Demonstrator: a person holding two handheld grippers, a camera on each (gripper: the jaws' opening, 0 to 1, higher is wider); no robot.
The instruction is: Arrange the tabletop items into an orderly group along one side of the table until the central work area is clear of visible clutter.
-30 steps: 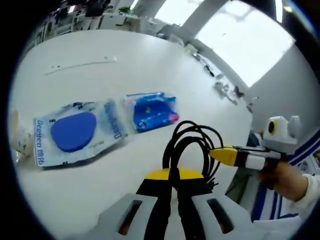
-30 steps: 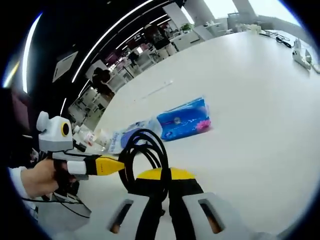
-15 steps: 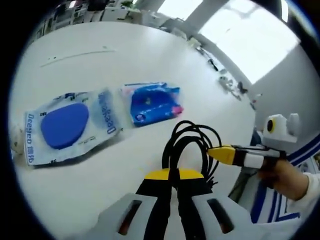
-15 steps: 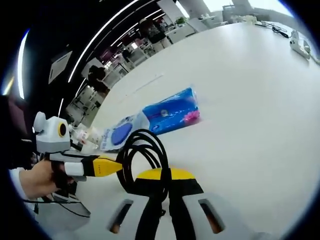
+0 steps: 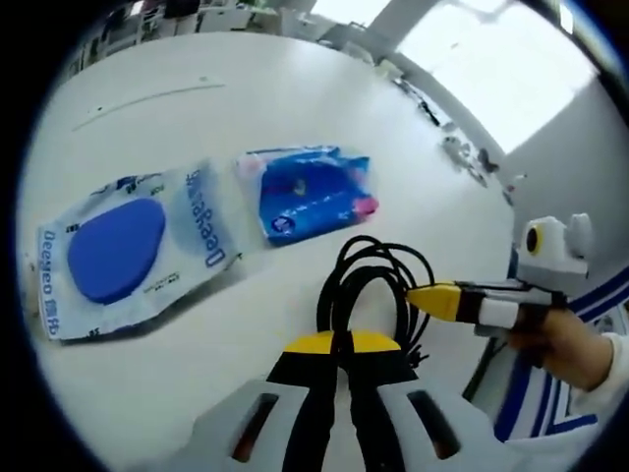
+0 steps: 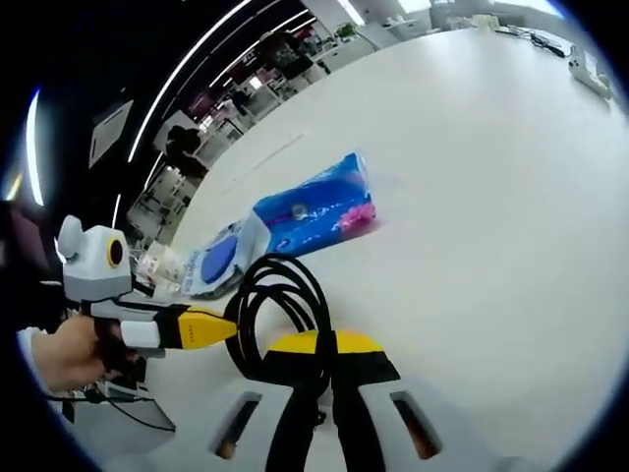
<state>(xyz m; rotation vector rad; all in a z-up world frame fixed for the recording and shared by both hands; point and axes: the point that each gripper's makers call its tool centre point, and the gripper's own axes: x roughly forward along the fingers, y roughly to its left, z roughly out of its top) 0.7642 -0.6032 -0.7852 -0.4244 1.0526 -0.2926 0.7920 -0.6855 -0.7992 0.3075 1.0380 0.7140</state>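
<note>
If either grip loosens, coiled black cable (image 5: 371, 285) may slip and uncoil across white table (image 5: 295, 88); left gripper (image 5: 338, 379) and right gripper (image 6: 316, 379) both pinch it, jaws pressed together, above table near blue packet (image 5: 310, 192) and mouse-pad pouch (image 5: 123, 251)

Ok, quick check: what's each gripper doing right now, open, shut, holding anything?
Left gripper: shut on the black cable.
Right gripper: shut on the same black cable, at another part of the coil.
</note>
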